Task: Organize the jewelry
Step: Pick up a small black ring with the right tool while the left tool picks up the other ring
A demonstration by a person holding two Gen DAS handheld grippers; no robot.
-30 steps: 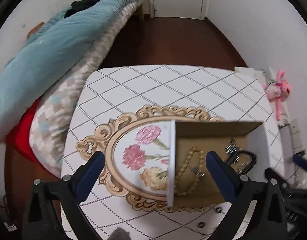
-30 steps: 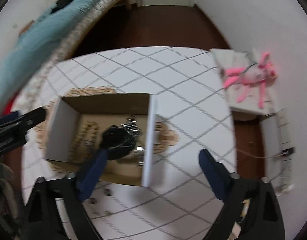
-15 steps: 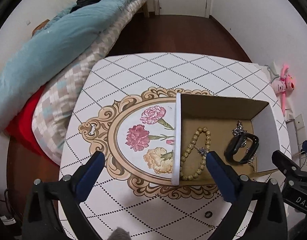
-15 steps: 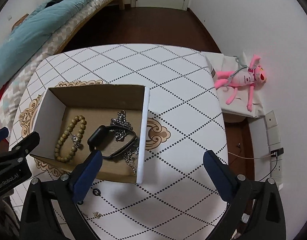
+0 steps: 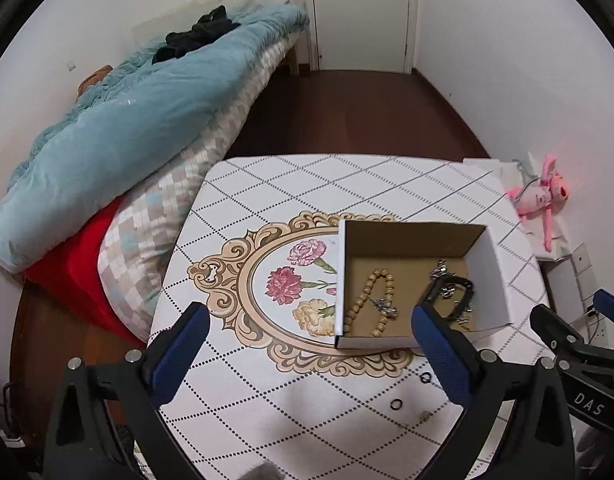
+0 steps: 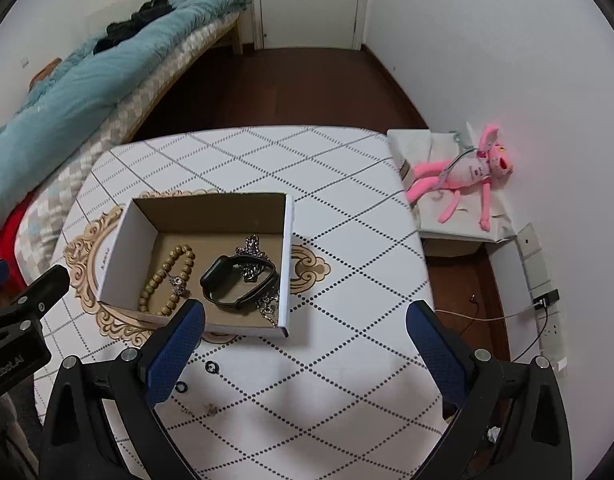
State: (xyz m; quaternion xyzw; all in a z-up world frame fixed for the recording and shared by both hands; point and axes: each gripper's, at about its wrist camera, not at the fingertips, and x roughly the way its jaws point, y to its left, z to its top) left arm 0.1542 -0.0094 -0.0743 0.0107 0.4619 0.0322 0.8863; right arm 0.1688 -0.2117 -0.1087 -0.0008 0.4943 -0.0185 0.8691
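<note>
An open cardboard box [image 6: 129, 240] [image 5: 489, 276] stands on the white diamond-patterned table [image 6: 339, 208] [image 5: 307, 184]. Inside lie a wooden bead bracelet [image 6: 167, 280] [image 5: 365, 300], a black watch band [image 6: 239, 280] [image 5: 451, 292] and a silver chain [image 6: 253, 246] [image 5: 441, 268]. Two small black rings [image 6: 212, 367] [image 5: 425, 378] and a tiny gold piece [image 5: 425, 416] lie on the table in front of the box. My left gripper [image 5: 311, 332] is open and empty, held above the table's near edge. My right gripper [image 6: 307, 328] is open and empty, near the box's front right corner.
A bed with a teal duvet [image 5: 119, 120] and checked bedding runs along the left. A pink plush toy [image 6: 463, 172] lies on a white box right of the table. Wall sockets and cables [image 6: 543, 300] are at the right. A door [image 5: 363, 12] is at the back.
Both grippers have pulled back and up from the box. The black watch band, which was at the right gripper's fingers, now lies in the box. The rings in front came into view.
</note>
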